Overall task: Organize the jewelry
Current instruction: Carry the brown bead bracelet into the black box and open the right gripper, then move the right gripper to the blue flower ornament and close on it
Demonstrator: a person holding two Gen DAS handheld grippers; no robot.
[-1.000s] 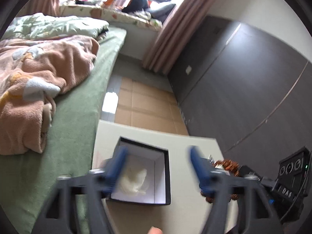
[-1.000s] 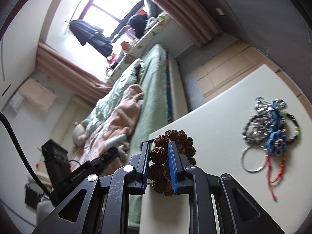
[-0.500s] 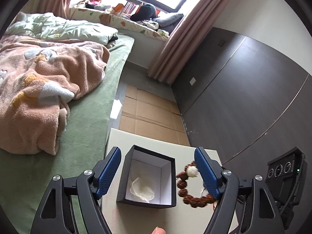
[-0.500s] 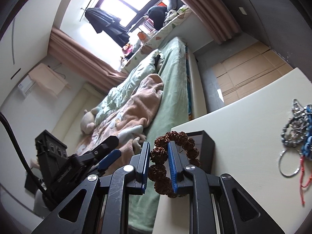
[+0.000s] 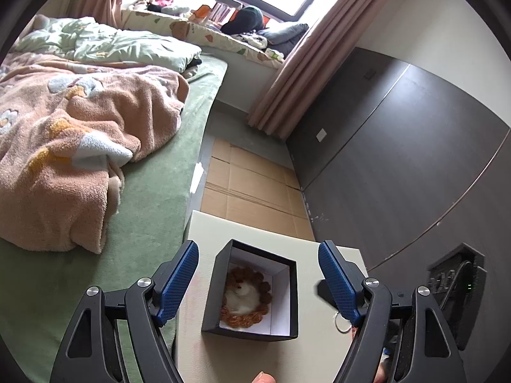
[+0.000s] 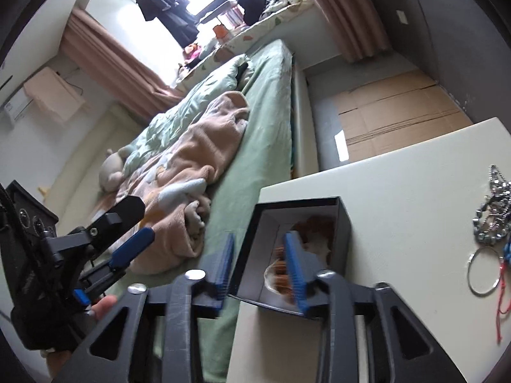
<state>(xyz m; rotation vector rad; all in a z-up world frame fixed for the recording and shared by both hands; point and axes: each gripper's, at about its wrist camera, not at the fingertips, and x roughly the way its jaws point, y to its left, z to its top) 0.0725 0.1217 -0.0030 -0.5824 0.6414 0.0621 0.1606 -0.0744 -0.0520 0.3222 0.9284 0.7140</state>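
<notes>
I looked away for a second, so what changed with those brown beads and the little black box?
The right gripper carried the brown bead bracelet across to the black box and let it go; it now lies inside, and the jaws are opening. The left gripper stays open around the box. The other jewelry stays on the table.

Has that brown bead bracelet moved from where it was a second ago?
Yes. The bead bracelet left the right gripper, whose jaws are opening, and now lies inside the black box on the table.
</notes>
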